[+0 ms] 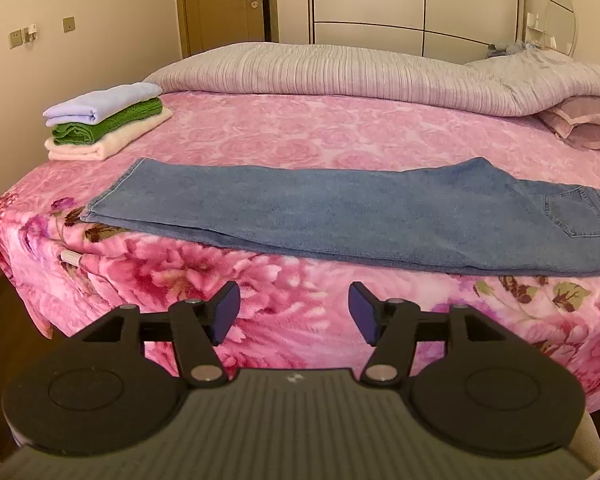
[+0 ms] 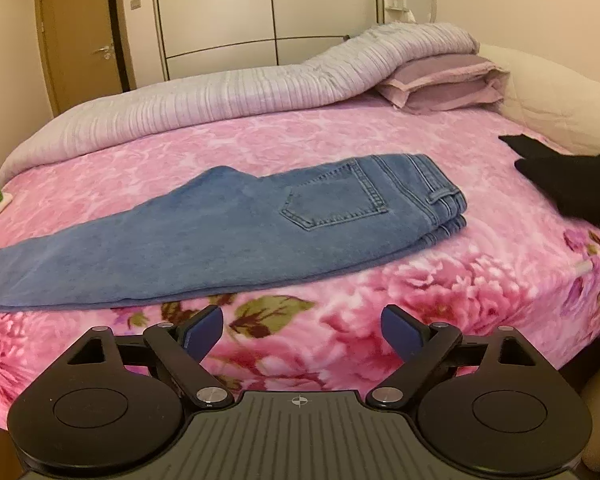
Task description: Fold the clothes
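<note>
A pair of faded blue denim jeans (image 1: 340, 208), already doubled leg over leg, lies flat along the near edge of the bed, just beyond both sets of tongs and touched by neither. The hem end reaches out ahead and to the left of the left tongs (image 1: 294, 312); the waistband and stitched back pocket (image 2: 334, 196) lie ahead of the right tongs (image 2: 302, 332). Both tongs stand apart with nothing between their blue pads.

Denim of this weight looks fairly heavy and limp rather than stiff, likely to sag and drag across the plush cover if lifted from one point. The surest holds appear to be the thick waistband on one side and the paired hems on the other, pinching both layers together.

Beneath it spreads a pink rose-patterned fleece bed cover (image 1: 300, 128). Farther left of the left tongs sits a stack of folded lavender, green and cream cloths (image 1: 104, 124); a black garment (image 2: 572, 184) waits to the right of the right tongs. A ribbed grey quilt (image 1: 320, 68) lies at the back.
</note>
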The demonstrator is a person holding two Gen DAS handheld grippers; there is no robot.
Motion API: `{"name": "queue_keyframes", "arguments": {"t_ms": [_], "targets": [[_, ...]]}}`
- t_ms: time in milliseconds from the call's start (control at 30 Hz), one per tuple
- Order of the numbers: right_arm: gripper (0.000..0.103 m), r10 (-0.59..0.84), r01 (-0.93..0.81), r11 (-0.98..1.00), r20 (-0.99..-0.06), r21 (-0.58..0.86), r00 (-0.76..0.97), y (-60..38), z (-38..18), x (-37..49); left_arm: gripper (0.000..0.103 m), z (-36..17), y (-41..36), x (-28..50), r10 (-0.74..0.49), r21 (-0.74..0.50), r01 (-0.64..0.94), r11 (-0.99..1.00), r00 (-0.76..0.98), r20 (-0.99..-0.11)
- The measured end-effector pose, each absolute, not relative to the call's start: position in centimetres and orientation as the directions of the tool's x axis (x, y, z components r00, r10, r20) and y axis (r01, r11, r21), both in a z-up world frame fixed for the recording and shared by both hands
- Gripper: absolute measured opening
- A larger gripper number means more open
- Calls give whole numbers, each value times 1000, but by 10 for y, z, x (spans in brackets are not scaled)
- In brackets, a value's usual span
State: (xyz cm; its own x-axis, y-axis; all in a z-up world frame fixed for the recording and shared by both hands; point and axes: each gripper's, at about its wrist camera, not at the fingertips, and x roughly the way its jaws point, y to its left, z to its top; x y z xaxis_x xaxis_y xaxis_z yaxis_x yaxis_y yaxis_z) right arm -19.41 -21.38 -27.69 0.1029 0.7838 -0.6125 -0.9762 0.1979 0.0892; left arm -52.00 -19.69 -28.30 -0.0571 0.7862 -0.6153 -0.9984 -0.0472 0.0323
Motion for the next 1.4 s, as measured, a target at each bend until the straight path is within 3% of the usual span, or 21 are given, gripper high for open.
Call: {"name": "queue_keyframes", "arguments": {"t_ms": [933, 1400], "targets": [[95, 784, -985, -170, -599, 40, -160, -206, -271, -313, 59, -269, -228, -590, 776, 5, -979, -204, -165, -608], [96, 773, -967, -251, -594, 33, -221, -208, -265, -341, 59, -253, -251, -606, 779, 14, -967, -255, -214, -589]]}}
